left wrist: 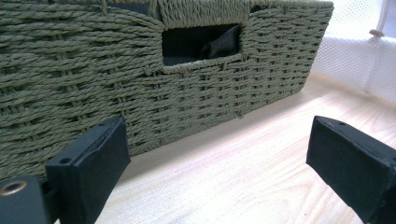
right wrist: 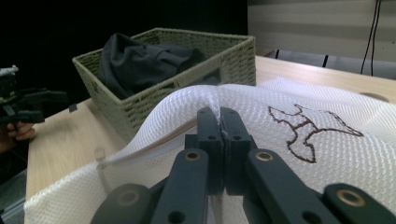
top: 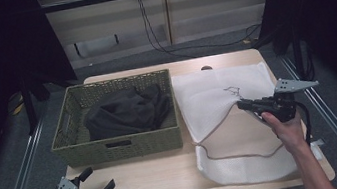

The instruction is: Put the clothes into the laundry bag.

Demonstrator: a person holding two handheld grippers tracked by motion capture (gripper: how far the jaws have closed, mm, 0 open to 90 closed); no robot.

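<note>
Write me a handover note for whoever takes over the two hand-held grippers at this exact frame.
Right hand-held gripper: shut on a fold of the white mesh laundry bag, lifting it off the table.
Left hand-held gripper: open, holding nothing, at the table's near left corner, facing the woven basket.
Dark garment: bunched inside the basket, beside the bag.
Done: bag gripped.
Left, as it looks: open the bag and move the garment into it.

The high view looks down from above, both gripper views sit low, sharing the green woven basket.
</note>
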